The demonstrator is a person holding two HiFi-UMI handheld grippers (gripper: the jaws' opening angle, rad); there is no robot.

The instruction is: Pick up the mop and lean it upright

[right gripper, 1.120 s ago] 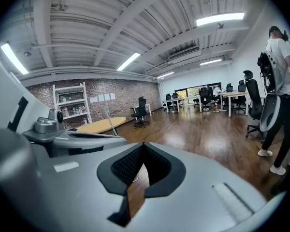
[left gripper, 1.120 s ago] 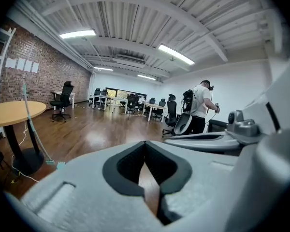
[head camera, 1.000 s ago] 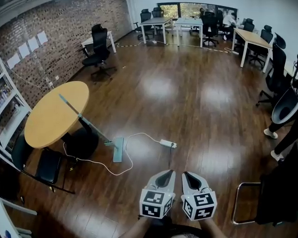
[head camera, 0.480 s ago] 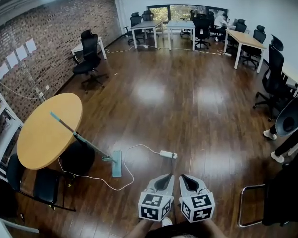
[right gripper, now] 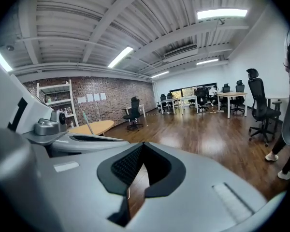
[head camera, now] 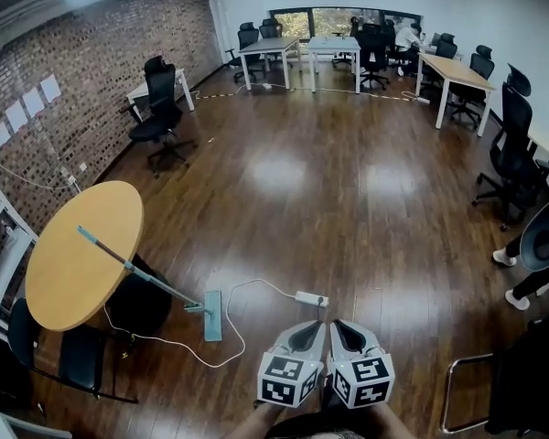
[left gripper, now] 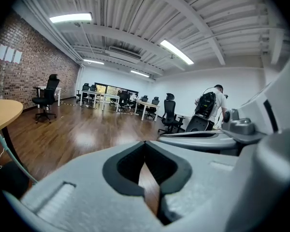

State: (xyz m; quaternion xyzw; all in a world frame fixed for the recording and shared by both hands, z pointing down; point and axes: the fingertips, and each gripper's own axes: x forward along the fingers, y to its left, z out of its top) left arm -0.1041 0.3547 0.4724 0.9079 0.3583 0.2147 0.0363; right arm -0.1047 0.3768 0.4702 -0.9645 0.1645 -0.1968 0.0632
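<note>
Mop [head camera: 146, 280], just one, stands with its flat head on the wood floor [head camera: 348, 199] and its handle slanting up across the edge of the single round table [head camera: 69, 273]; one white power strip [head camera: 310, 298] lies near it. Two grippers sit side by side, apart from the mop: the left gripper [head camera: 304, 332] and right gripper [head camera: 345, 330] each have jaws closed together on nothing.

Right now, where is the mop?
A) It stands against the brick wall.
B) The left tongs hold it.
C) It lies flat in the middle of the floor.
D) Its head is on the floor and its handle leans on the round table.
D: the mop slants up from its head on the floor to rest on the edge of the round table, while the left tongs are shut on nothing.
</note>
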